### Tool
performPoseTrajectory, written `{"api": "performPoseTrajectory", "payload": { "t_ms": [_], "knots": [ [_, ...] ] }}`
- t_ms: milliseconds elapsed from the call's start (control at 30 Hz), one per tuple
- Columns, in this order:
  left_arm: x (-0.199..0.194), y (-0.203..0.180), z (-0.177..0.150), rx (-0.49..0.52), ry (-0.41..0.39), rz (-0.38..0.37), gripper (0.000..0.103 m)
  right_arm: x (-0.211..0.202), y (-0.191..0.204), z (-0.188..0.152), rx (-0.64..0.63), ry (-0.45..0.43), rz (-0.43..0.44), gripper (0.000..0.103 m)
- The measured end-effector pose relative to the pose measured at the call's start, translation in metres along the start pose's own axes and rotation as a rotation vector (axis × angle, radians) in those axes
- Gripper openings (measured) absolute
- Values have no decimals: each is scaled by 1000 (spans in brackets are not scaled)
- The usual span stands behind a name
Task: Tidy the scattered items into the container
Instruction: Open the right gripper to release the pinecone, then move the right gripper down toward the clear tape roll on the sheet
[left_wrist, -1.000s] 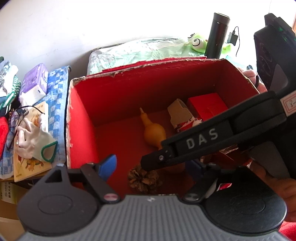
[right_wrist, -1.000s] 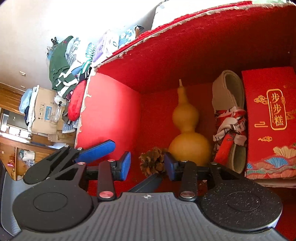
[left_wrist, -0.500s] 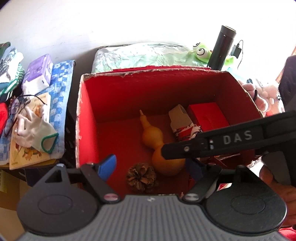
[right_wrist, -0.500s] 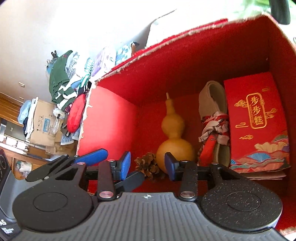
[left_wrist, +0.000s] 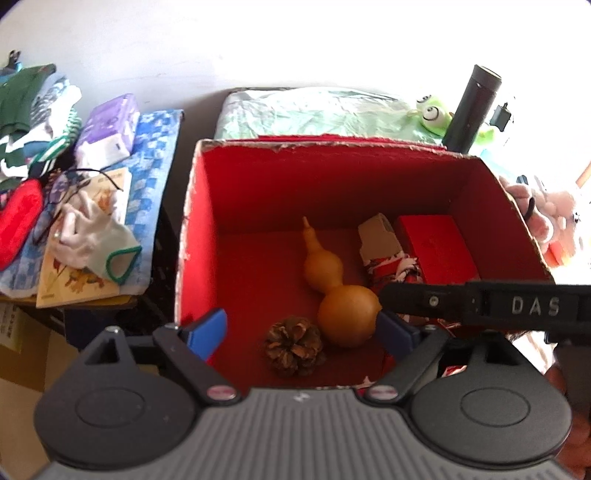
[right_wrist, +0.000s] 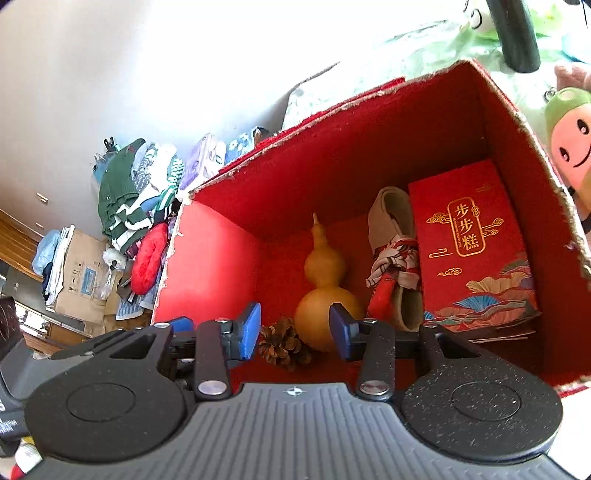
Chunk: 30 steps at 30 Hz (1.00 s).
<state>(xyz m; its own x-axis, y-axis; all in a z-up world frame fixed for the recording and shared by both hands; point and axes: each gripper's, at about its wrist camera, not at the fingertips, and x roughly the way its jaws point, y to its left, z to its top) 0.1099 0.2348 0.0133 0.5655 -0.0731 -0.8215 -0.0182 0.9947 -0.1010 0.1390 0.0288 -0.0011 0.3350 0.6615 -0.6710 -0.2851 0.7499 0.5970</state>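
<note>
Since a second ago, we see the right gripper (right_wrist: 293, 330) drawn back toward the near edge of the red box (left_wrist: 199, 236), and the left gripper (left_wrist: 303, 332) with jaws that have just been opening, nothing between them. The right gripper's jaws also stand apart, empty. On the box floor lie a pine cone (left_wrist: 293, 345), touching a yellow gourd (left_wrist: 340, 291), beside a rolled cloth (right_wrist: 393, 258) and a red packet (right_wrist: 472, 243).
</note>
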Motion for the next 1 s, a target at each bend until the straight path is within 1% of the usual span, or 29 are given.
{"api": "performPoseTrajectory", "payload": {
  "t_ms": [67, 233, 333, 433, 533, 767, 900, 1000],
  "knots": [
    [-6, -2, -2, -6, -20, 33, 94, -2, 3, 0, -24, -12, -1, 45],
    [-18, -7, -7, -50, -40, 76, 94, -10, 9, 2, -98, -44, 7, 45],
    [-24, -15, -10, -77, -43, 92, 94, -17, 5, 2, -116, -41, 37, 45],
    [-32, -24, -18, -96, -67, 109, 94, -29, 1, -2, -134, -49, 76, 45],
    [-41, -30, -27, -112, -92, 132, 94, -41, -1, -6, -176, -61, 97, 45],
    [-60, -20, -56, -250, -115, 170, 93, -57, 1, -23, -309, -48, 165, 44],
    [-64, -16, -76, -320, -108, 188, 91, -60, 5, -40, -397, -30, 187, 43],
    [-62, -16, -91, -356, -94, 197, 90, -59, 5, -52, -431, -2, 215, 43]
  ]
}}
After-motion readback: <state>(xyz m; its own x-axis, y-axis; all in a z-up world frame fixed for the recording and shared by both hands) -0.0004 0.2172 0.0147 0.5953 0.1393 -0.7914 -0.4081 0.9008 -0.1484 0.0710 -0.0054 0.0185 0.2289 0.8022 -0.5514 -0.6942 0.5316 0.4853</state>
